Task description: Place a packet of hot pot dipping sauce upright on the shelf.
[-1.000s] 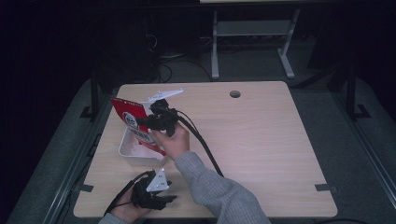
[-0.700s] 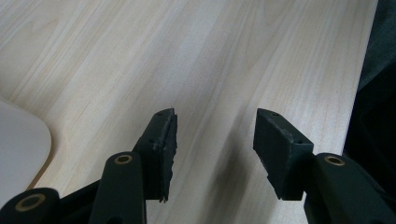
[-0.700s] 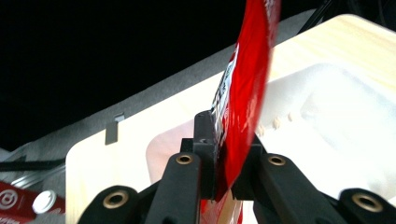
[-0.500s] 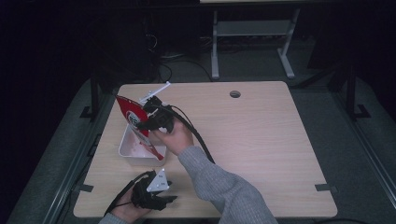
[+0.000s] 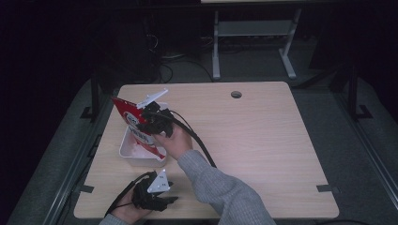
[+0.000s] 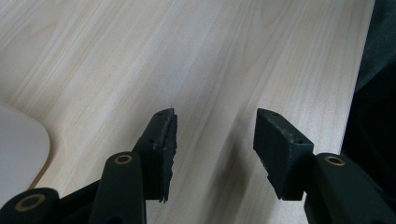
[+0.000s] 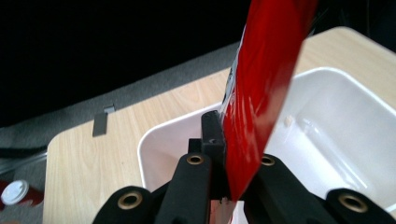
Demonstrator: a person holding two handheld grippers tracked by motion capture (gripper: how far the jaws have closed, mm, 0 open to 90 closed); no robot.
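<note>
Your right gripper [image 5: 149, 123] pinches the red packet [image 5: 133, 123] near one edge; in the right gripper view the jaws are pressed together on the glossy red film [image 7: 254, 98]. The packet hangs tilted above the white tub [image 5: 127, 153], its lower end inside the rim. The tub [image 7: 327, 121] stands near the table's [image 5: 263, 136] left edge. Your left gripper [image 5: 157, 194] rests on the table at the near edge, well apart from the tub, jaws spread and empty.
</note>
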